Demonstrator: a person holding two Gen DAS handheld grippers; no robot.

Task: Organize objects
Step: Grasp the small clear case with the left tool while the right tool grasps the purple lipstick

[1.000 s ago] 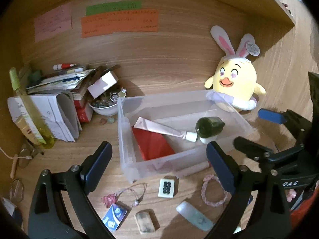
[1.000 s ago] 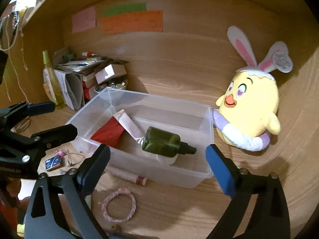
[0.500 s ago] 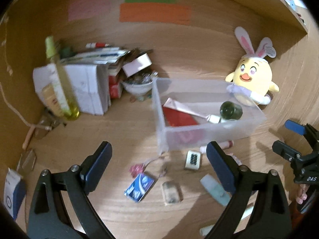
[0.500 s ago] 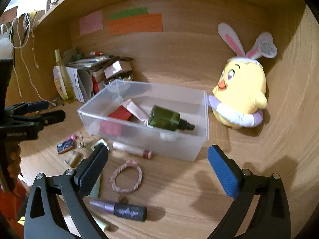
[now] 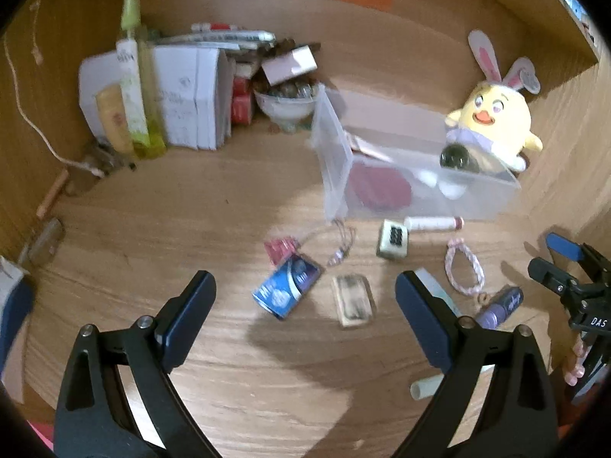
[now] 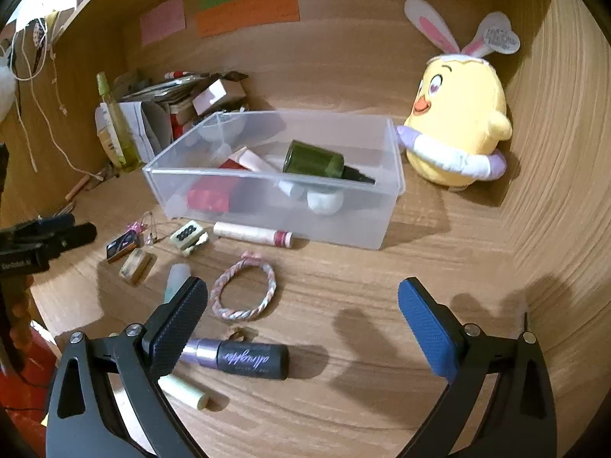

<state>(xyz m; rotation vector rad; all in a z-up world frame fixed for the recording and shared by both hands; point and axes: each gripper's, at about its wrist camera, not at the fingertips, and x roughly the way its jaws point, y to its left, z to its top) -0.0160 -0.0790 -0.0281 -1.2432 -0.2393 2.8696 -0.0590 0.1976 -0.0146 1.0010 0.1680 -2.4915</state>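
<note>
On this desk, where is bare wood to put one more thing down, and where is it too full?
Bare wood lies right of the braided bracelet, between the clear bin and the right gripper. More lies left of the blue card, before the white boxes. In front of the bin, small items crowd together.

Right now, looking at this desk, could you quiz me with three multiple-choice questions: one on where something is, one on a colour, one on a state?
1. Where does the green bottle lie?
A. inside the clear bin
B. on the desk in front of the bin
C. on the plush chick's lap

2. What colour are the plush chick's ear linings?
A. blue
B. pink
C. green

3. How do the right gripper's jaws stand?
A. shut on the bracelet
B. shut on nothing
C. open, holding nothing

Answers: 1 A, the bottle rests on items within the bin's walls. 2 B, both upright ears show pink centres. 3 C, the blue pads sit wide apart, and the braided bracelet lies free on the desk.
</note>
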